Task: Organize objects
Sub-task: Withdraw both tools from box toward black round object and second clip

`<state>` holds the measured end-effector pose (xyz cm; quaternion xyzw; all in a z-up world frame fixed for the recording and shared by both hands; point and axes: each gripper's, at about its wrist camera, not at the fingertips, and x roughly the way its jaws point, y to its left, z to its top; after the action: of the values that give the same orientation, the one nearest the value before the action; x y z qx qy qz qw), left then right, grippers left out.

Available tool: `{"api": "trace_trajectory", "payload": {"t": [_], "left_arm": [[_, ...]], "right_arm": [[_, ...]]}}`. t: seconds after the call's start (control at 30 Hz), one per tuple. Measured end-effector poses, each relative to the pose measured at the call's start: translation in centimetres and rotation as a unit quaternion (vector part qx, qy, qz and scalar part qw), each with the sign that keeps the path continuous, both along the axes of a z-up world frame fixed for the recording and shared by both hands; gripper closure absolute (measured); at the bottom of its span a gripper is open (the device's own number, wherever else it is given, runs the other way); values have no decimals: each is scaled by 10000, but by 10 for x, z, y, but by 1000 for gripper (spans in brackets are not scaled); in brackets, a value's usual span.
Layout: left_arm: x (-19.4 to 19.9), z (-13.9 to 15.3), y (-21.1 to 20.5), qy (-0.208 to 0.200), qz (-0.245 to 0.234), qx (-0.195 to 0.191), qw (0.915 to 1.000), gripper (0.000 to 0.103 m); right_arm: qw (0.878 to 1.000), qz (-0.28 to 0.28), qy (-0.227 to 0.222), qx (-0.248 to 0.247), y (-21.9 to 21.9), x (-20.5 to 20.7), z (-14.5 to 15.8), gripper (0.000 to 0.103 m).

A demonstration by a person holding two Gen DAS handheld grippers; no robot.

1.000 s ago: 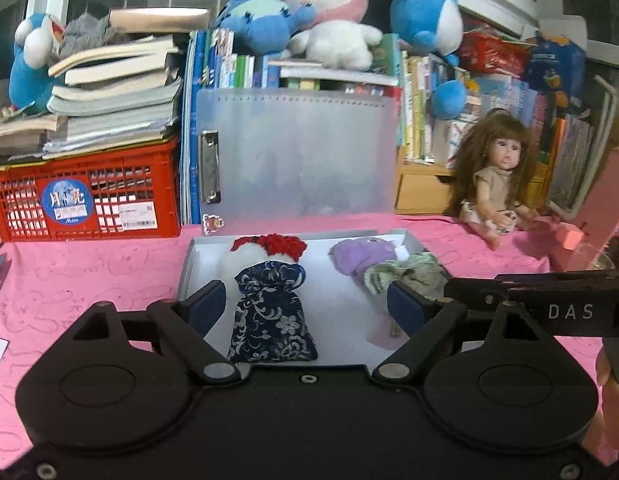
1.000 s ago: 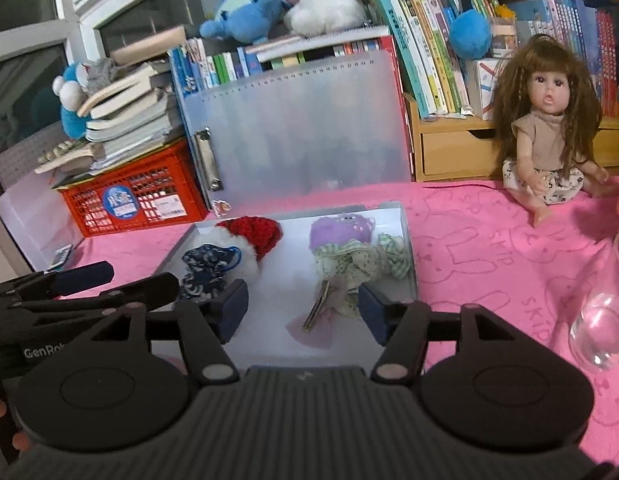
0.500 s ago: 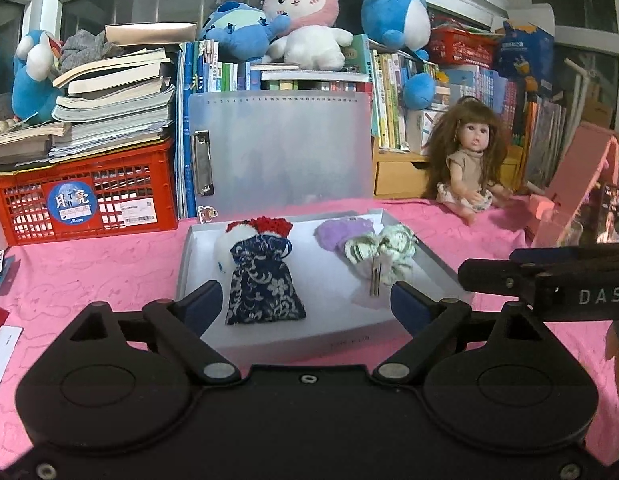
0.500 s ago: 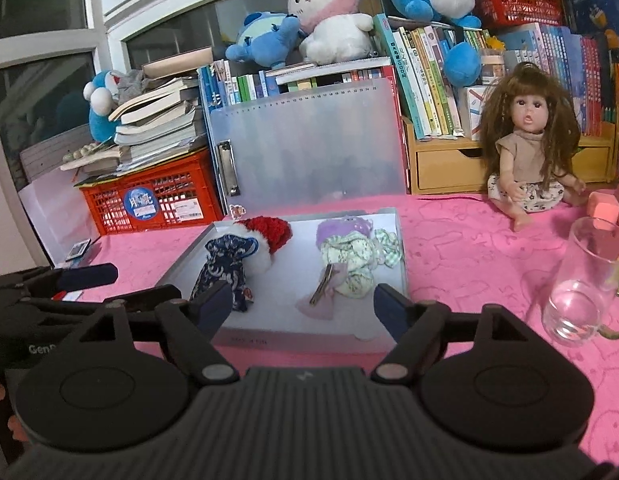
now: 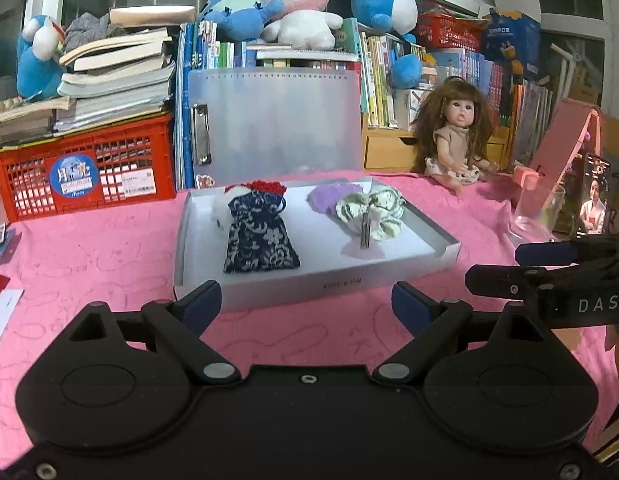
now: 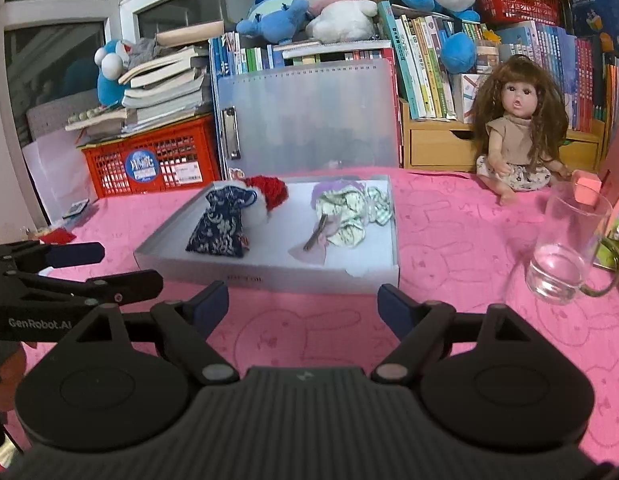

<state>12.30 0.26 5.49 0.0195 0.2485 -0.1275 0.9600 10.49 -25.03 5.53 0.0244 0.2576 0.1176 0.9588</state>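
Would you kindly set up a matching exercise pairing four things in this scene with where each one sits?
Things:
1. navy floral pouch
2. doll
3. glass mug
4. pink bunny plush

Places:
A. on top of the books
B. in the tray's left half
C. on the pink cloth, right of the tray
D. seated before the wooden drawer

Pairs: 1-B, 2-D, 3-C, 4-A

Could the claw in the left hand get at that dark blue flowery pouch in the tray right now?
Probably yes. The left claw is open and empty, just short of the tray. The blue pouch lies uncovered near the low front wall, so nothing blocks it.
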Motion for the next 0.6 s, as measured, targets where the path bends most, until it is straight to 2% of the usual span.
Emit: {"api": "trace_trajectory", "payload": {"t": [0.6], "left_arm": [[-33, -19, 8, 131, 41, 49, 9999, 11]], "right_arm": [[9992, -146, 383, -20, -13, -28, -26, 14]]}}
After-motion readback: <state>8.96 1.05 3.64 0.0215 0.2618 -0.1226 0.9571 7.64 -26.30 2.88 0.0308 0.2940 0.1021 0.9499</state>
